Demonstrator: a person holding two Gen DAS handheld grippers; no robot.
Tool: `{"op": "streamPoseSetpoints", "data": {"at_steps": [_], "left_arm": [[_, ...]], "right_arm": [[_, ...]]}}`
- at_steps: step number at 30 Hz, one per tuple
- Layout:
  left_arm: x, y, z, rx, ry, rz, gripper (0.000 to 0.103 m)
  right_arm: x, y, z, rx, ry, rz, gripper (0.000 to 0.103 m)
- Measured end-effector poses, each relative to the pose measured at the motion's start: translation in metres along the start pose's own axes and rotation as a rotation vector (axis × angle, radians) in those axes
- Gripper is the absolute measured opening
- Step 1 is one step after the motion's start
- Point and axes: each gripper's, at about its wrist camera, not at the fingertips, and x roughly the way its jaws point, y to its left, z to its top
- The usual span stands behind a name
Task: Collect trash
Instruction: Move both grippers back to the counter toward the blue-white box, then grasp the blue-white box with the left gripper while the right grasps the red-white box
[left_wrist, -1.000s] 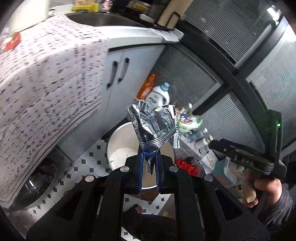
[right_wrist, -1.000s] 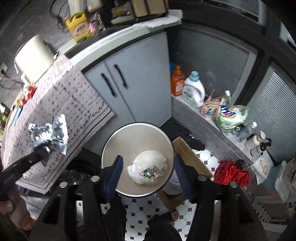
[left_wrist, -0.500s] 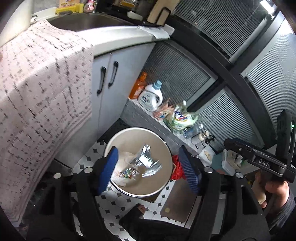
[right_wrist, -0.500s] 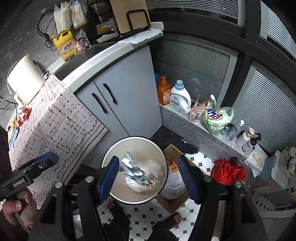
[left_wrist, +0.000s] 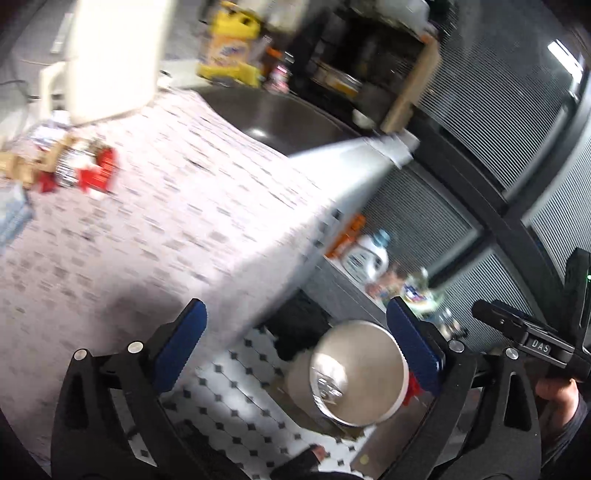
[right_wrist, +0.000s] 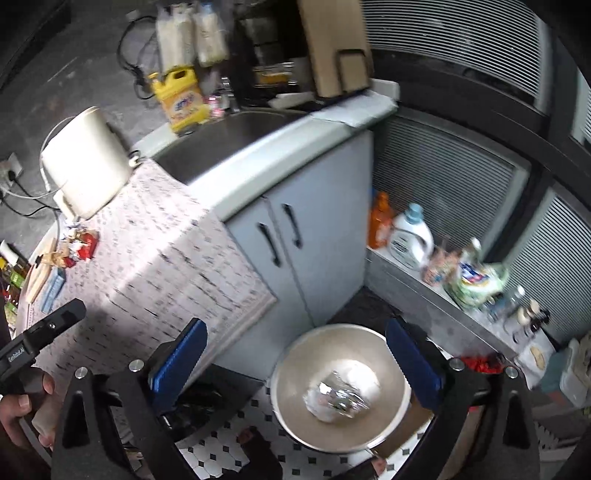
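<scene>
A round metal trash bin (right_wrist: 341, 387) stands on the tiled floor beside the grey cabinet, also seen as the bin (left_wrist: 356, 373) in the blurred left wrist view. Crumpled silver foil wrappers (right_wrist: 341, 397) lie inside it on white paper. My left gripper (left_wrist: 301, 350) hangs high above the table edge and the floor, its jaws opening wide with nothing between them. My right gripper (right_wrist: 295, 363) is above the bin's left side, jaws likewise opening, empty. More trash, red and silver wrappers (left_wrist: 86, 171), lies on the patterned tablecloth; the same wrappers (right_wrist: 79, 247) show at the table's far end.
A cream kettle (right_wrist: 86, 160), a yellow detergent jug (right_wrist: 183, 101) and a sink (right_wrist: 236, 138) sit on the counter. Orange and white bottles (right_wrist: 400, 232) and bags line a low ledge by the window. A cardboard box stands behind the bin.
The left gripper let go of the silver foil wrapper, which dropped into the bin. Both grippers then opened wider, rose and swung back toward the table; the left view is now motion-blurred.
</scene>
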Motion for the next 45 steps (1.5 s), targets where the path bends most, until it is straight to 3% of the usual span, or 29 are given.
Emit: {"op": "streamPoseSetpoints", "data": {"at_steps": [14, 23, 35, 42, 45], "left_arm": [[-0.059, 0.179, 0.042, -0.142, -0.129, 0.198, 0.097], [-0.073, 0.261, 0.054, -0.117, -0.098, 0.272, 0.097], [-0.041, 0.307, 0.059, -0.076, -0.029, 0.246, 0.097], [-0.025, 0.309, 0.057, -0.056, 0.015, 0.190, 0.097], [-0.023, 0.305, 0.054, -0.060, 0.026, 0.191, 0.092]], "right_arm": [[0.056, 0.163, 0.037, -0.117, 0.000, 0.131, 0.095], [0.087, 0.256, 0.043, -0.155, 0.016, 0.177, 0.095], [0.109, 0.309, 0.047, -0.184, 0.054, 0.159, 0.094], [0.124, 0.327, 0.049, -0.190, 0.094, 0.169, 0.081], [0.127, 0.331, 0.051, -0.188, 0.121, 0.184, 0.074]]}}
